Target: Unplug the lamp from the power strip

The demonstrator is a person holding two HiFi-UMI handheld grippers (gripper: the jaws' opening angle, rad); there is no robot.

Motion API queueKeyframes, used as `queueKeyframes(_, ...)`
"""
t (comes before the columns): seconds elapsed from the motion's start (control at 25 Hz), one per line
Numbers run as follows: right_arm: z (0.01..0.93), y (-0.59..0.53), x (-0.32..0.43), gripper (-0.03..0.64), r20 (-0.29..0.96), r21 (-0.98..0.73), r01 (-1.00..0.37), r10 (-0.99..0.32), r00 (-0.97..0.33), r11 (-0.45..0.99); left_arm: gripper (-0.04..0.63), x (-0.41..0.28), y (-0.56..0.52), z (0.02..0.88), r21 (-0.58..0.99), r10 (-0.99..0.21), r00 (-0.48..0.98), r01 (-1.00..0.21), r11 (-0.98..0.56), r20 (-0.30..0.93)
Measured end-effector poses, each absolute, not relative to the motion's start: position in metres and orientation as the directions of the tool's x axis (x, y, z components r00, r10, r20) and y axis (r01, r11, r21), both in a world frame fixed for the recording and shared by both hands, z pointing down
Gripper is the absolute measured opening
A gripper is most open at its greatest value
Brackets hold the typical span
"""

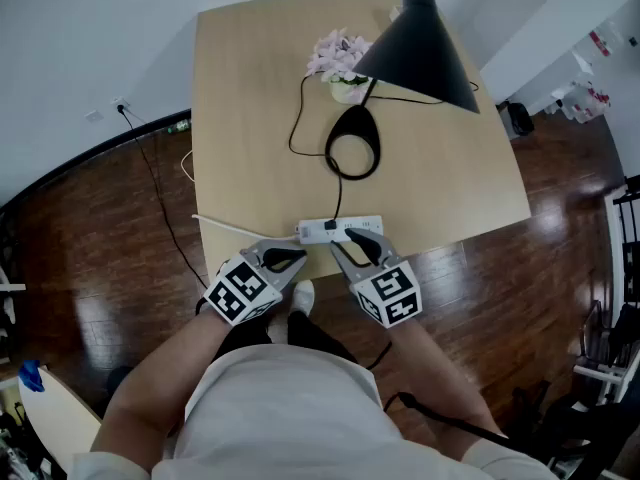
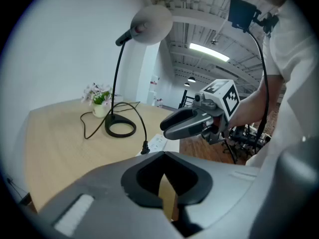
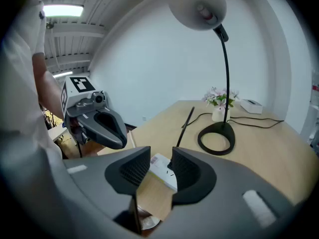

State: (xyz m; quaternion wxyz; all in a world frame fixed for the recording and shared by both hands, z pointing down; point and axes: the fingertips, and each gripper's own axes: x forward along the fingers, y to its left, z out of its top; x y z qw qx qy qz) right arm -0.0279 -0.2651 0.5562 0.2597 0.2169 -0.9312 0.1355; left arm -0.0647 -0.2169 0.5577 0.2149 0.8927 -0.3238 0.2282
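A black desk lamp [image 1: 415,53] stands on the wooden table [image 1: 250,98], its ring base [image 1: 352,143] near the middle. Its black cord [image 1: 336,203] runs to a plug [image 1: 330,225] seated in the white power strip [image 1: 345,230] at the table's front edge. My left gripper [image 1: 292,260] is shut and empty, just left of the strip and off the table edge. My right gripper [image 1: 362,240] is open a little, its tips over the strip's right part. In the right gripper view the strip [image 3: 160,164] shows between the jaws of that gripper [image 3: 153,171]. The left gripper view shows the plug [image 2: 145,148] ahead.
A small pot of pink flowers [image 1: 340,63] stands beside the lamp stem. A white box [image 3: 251,105] lies at the table's far side. The strip's white cable [image 1: 230,226] runs left off the table. A black cable [image 1: 150,178] crosses the wooden floor from a wall socket.
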Motion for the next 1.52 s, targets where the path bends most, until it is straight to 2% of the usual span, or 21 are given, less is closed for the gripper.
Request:
queueKeyframes(0.36, 0.616, -0.302, -0.053, 0.133, 0.638, -0.129, -0.463, -0.284, -0.715, 0.877, 0.0, -0.051, -0.269, 0.618, 0.209, -0.398, 0.643, -0.659, -0.723, 0.654)
queueKeyframes(0.56, 0.62, -0.308, -0.056, 0.091, 0.663, -0.113, -0.479, -0.293, -0.689, 0.871, 0.0, -0.047, -0.268, 0.642, 0.227, -0.333, 0.641, -0.63, -0.743, 0.692)
queueKeyframes(0.92, 0.619, -0.307, -0.057, 0.087, 0.665, -0.106, -0.459, -0.28, -0.692, 0.882, 0.0, -0.043, -0.268, 0.649, 0.225, -0.321, 0.664, -0.6, -0.767, 0.675)
queueKeyframes(1.16, 0.59, -0.326, -0.059, 0.087, 0.62, -0.088, -0.475, -0.325, -0.714, 0.876, 0.0, -0.04, -0.264, 0.649, 0.246, -0.308, 0.674, -0.595, -0.765, 0.672)
queueKeyframes(1.52, 0.635, -0.378, -0.044, 0.089, 0.729, -0.035, -0.483, -0.308, -0.611, 0.875, 0.0, -0.038, -0.264, 0.649, 0.247, -0.277, 0.67, -0.576, -0.78, 0.688)
